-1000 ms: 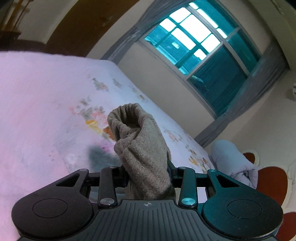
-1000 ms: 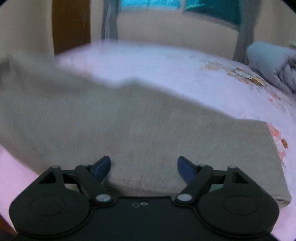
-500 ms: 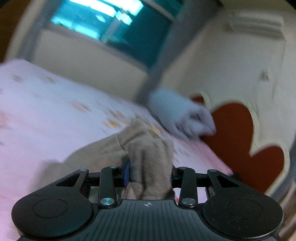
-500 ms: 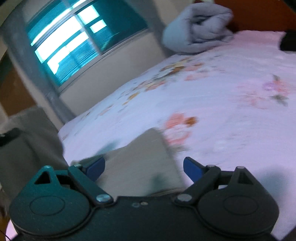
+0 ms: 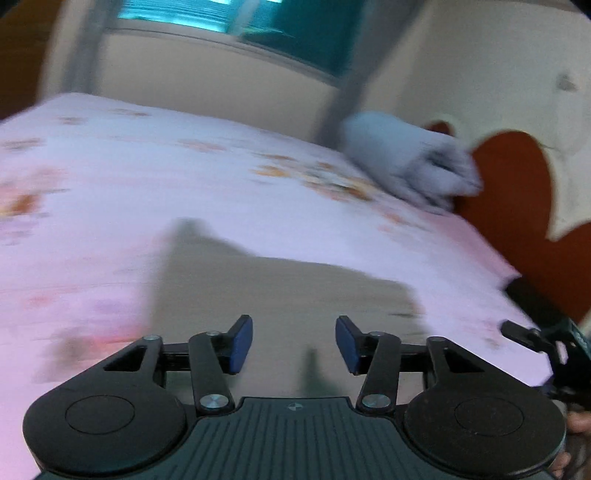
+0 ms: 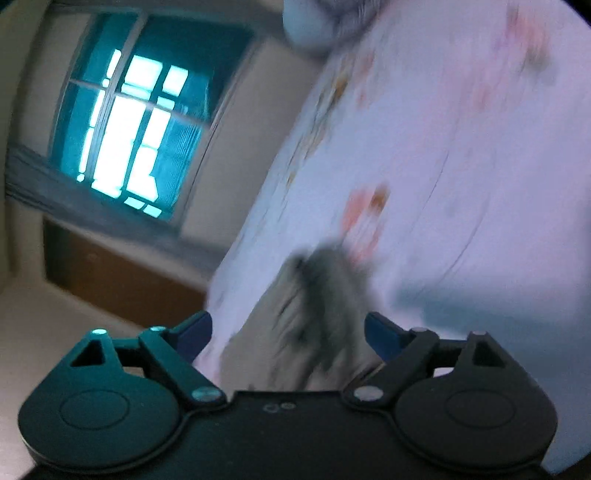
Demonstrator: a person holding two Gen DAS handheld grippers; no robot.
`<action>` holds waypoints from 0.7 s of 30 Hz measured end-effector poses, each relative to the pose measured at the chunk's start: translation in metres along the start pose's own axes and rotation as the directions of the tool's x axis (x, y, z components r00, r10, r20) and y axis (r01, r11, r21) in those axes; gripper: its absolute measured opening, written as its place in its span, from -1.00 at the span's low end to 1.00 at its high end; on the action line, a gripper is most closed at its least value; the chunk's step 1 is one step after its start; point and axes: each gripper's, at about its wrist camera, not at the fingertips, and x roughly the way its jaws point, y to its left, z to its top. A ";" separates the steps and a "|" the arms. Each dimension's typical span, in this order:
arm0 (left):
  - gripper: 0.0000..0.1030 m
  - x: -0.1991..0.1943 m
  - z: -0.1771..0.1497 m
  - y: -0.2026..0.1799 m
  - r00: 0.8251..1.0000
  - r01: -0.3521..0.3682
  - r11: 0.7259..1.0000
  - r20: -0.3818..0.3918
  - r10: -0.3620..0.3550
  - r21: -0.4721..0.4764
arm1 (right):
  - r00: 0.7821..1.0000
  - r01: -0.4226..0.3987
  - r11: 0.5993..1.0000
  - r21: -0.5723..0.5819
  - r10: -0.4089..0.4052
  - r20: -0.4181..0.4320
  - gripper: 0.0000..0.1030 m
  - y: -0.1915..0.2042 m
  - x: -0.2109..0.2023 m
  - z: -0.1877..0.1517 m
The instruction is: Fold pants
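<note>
the left gripper (image 5: pixel 293 345) has its blue-padded jaws spread wide with nothing between them. it hovers just above the pants (image 5: pixel 288 295), a flat tan-grey slab of fabric lying on the bed (image 5: pixel 110 177). in the left wrist view the slab's long axis runs left to right across the frame, its far edge rising to a corner at upper left and ending in a squarish corner at right. beyond it, near the red headboard (image 5: pixel 517 192), sits a rolled grey blanket (image 5: pixel 410 166), well apart from the pants. at the right edge the right gripper's dark body (image 5: pixel 554 343) shows beside the fabric.

the right gripper (image 6: pixel 288 332) is also wide apart, empty; the crumpled end of the pants (image 6: pixel 314 314) lies between and beyond its pads, blurred by motion. a window (image 6: pixel 129 133) fills the tilted background, the blanket (image 6: pixel 314 22) at the top edge.
</note>
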 end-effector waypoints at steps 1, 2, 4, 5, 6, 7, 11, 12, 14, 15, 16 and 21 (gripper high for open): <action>0.05 -0.013 -0.003 0.015 0.999 -0.045 0.999 0.004 0.045 -0.014 | 0.999 0.025 1.000 0.010 -0.025 -0.021 0.49 0.001 0.008 -0.006; 0.06 -0.025 -0.007 0.029 0.997 -0.081 0.996 0.011 0.081 -0.034 | 0.998 0.046 0.998 0.038 -0.045 -0.041 0.47 -0.001 0.015 -0.013; 0.10 -0.036 -0.012 0.053 0.993 -0.112 0.992 0.026 0.114 -0.051 | 0.996 0.063 0.993 0.098 -0.056 -0.074 0.41 -0.005 0.020 -0.023; 0.12 -0.043 -0.015 0.061 0.990 -0.134 0.989 0.032 0.136 -0.058 | 0.996 0.062 0.992 0.112 -0.054 -0.073 0.41 -0.005 0.020 -0.027; 0.17 -0.048 -0.019 0.068 0.989 -0.145 0.988 0.034 0.147 -0.060 | 0.997 0.054 0.991 0.124 -0.046 -0.070 0.41 -0.005 0.020 -0.029; 0.18 -0.048 -0.023 0.075 0.988 -0.148 0.987 0.033 0.151 -0.062 | 0.996 0.057 0.990 0.133 -0.047 -0.076 0.41 -0.003 0.022 -0.031; 0.18 -0.041 -0.029 0.078 0.990 -0.129 0.987 0.039 0.133 -0.092 | 0.987 0.147 0.981 0.128 -0.136 -0.090 0.39 0.018 0.041 -0.031; 0.18 -0.034 -0.027 0.076 0.991 -0.120 0.987 0.043 0.125 -0.103 | 0.978 0.192 0.973 0.124 -0.180 -0.106 0.40 0.022 0.051 -0.029; 0.18 -0.035 -0.033 0.081 0.994 -0.100 0.989 0.041 0.105 -0.111 | 0.957 0.264 0.961 0.077 -0.252 -0.141 0.17 0.030 0.063 -0.027; 0.19 -0.027 -0.035 0.079 0.995 -0.090 0.990 0.035 0.095 -0.107 | 0.948 0.293 0.955 0.046 -0.284 -0.140 -0.36 0.034 0.066 -0.027; 0.19 -0.021 -0.036 0.075 0.996 -0.088 0.992 0.025 0.091 -0.094 | 0.948 0.288 0.958 0.018 -0.282 -0.145 -0.44 0.038 0.069 -0.028; 0.22 -0.020 -0.052 0.059 0.997 -0.082 0.995 -0.009 0.083 0.053 | 0.993 0.098 0.981 -0.166 -0.107 -0.041 -0.65 0.102 0.053 -0.028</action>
